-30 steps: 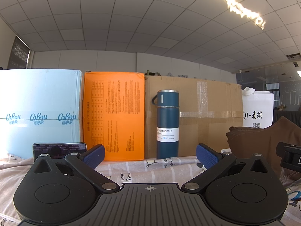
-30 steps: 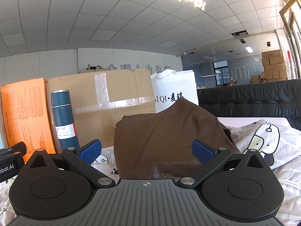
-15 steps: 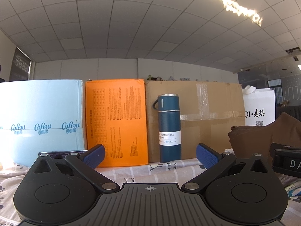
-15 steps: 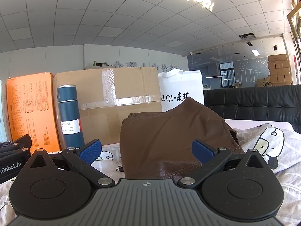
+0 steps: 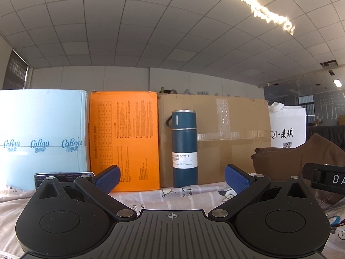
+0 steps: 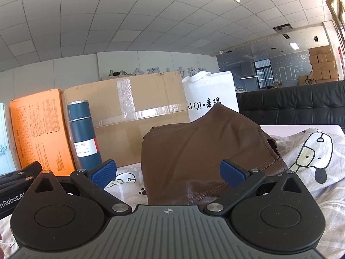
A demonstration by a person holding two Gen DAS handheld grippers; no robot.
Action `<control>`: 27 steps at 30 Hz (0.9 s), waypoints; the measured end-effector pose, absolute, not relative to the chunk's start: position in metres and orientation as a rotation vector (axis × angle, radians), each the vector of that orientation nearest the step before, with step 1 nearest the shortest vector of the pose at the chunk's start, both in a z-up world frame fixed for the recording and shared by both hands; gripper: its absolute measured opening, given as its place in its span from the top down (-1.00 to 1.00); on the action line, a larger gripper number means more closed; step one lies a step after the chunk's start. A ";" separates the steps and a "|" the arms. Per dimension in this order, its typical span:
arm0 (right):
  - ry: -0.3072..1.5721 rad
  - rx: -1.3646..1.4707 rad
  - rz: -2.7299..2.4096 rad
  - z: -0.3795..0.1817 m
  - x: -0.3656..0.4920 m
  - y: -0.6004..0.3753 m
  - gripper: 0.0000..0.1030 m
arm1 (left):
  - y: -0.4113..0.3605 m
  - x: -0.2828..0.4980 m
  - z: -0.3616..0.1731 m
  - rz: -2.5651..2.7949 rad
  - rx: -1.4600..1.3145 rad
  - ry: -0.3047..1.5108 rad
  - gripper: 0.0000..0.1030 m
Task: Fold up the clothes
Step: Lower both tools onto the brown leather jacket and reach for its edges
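A brown leather-like garment [image 6: 200, 151] lies bunched in a heap on the cartoon-print sheet [image 6: 310, 164], right in front of my right gripper [image 6: 168, 173]. That gripper is open and empty, its blue pads wide apart, low over the sheet. The garment also shows at the right edge of the left wrist view [image 5: 297, 157]. My left gripper [image 5: 172, 178] is open and empty, facing the blue bottle, to the left of the garment. The right gripper's black body [image 5: 327, 180] shows at the far right of the left wrist view.
A row stands at the back: a light blue box [image 5: 41, 136], an orange box [image 5: 125, 140], a taped cardboard box [image 5: 232, 136], a white bag [image 6: 213, 97]. A blue vacuum bottle [image 5: 184, 149] stands before the cardboard box. A phone [image 5: 64, 176] lies at left. A black sofa [image 6: 297, 105] is at right.
Both views have shifted slightly: the scene sank a little and returned, and the garment looks a bit closer to the right gripper. Both grippers stayed open and empty.
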State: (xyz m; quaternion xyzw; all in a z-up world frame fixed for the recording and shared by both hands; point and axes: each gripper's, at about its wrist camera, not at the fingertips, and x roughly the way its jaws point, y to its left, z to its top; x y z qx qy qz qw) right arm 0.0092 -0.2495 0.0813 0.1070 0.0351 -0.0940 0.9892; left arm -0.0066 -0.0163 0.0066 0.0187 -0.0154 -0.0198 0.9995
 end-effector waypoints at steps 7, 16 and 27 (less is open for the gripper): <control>-0.041 0.327 -0.134 0.080 -0.008 -0.266 -1.00 | -0.036 -0.030 0.013 -0.016 0.176 -0.144 -1.00; 0.002 0.498 -0.077 0.081 -0.018 -0.302 -1.00 | -0.062 -0.045 0.032 -0.018 0.261 -0.198 -1.00; 0.081 0.535 0.003 0.082 -0.035 -0.378 -1.00 | -0.111 -0.026 0.036 -0.278 0.234 -0.058 -1.00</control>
